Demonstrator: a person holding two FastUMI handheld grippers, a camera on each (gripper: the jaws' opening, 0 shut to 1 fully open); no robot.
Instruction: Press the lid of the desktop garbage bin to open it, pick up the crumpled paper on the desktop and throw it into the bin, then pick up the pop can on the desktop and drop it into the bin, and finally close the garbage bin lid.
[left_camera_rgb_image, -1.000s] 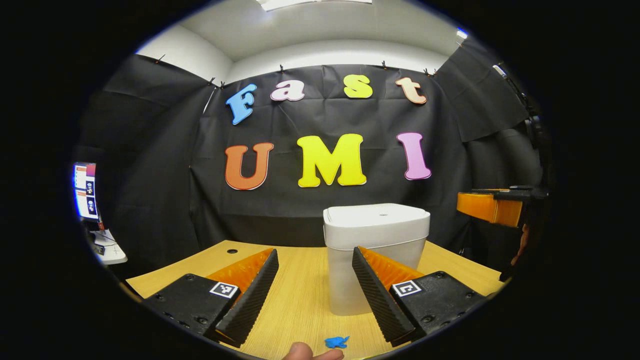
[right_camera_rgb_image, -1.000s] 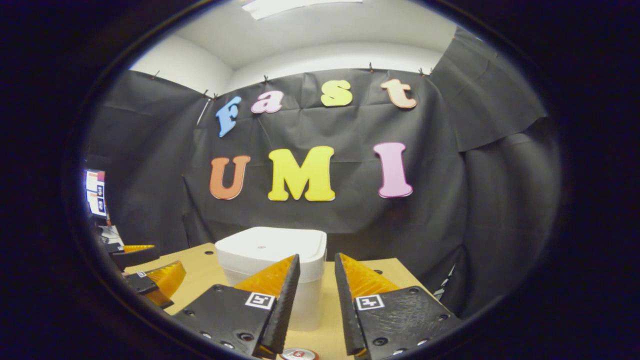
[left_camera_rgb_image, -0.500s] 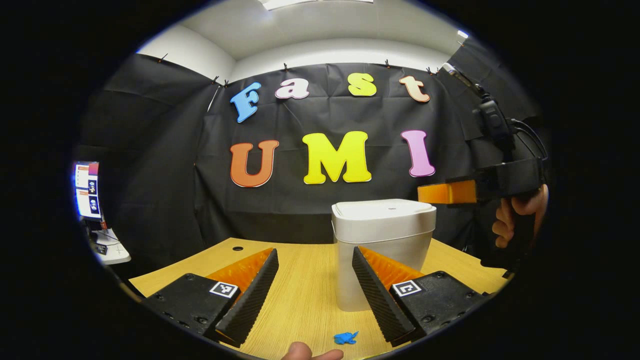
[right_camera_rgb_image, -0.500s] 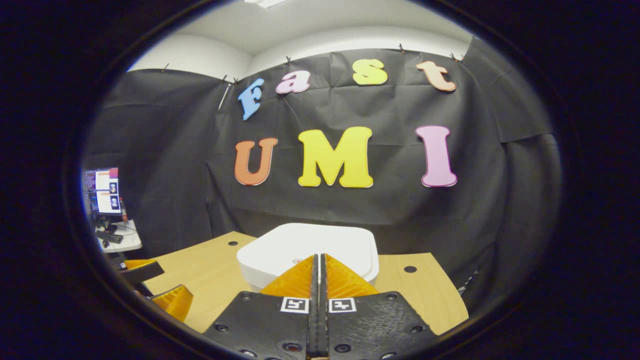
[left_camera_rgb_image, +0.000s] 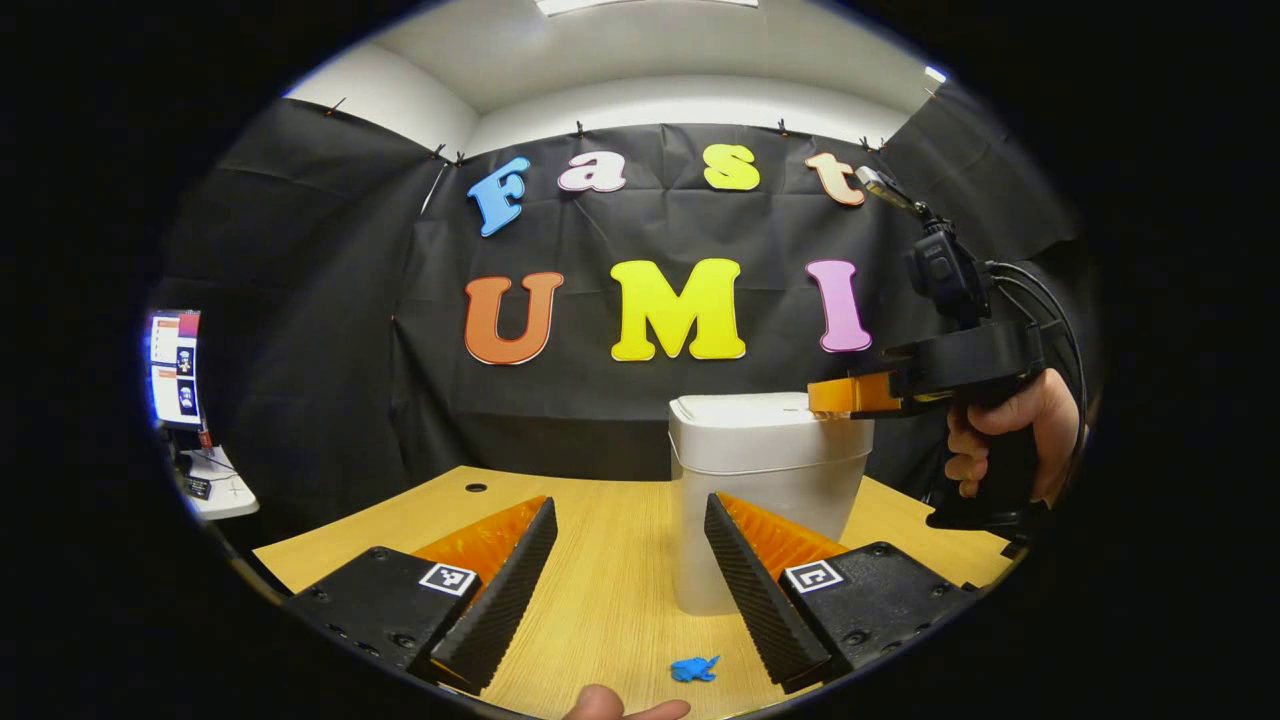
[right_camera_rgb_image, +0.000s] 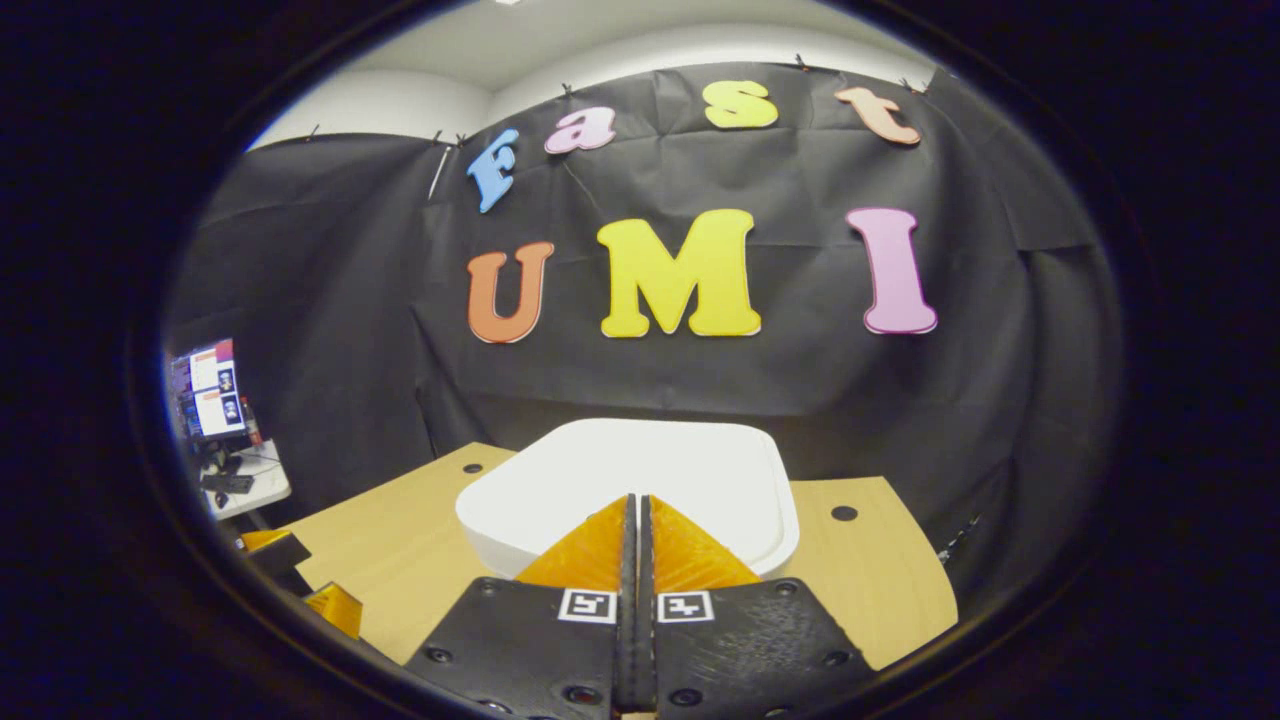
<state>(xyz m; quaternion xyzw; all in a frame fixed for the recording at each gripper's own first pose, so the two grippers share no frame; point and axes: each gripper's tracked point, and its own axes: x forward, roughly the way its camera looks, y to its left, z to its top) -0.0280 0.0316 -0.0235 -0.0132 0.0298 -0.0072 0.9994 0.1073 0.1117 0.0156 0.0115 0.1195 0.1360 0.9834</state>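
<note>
Since a moment ago I've brought the right tongs (right_camera_rgb_image: 636, 500), closed on nothing, down over the stiff lid (right_camera_rgb_image: 700, 470) of the bin (left_camera_rgb_image: 765, 500) at the counter's (left_camera_rgb_image: 600, 600) far right, to press its near edge while the left tongs (left_camera_rgb_image: 630, 550) hang open.

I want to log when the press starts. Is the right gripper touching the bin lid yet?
Cannot tell. In the left gripper view the right gripper sits level with the bin lid, tips overlapping its edge; no gap or contact shows plainly.
</note>
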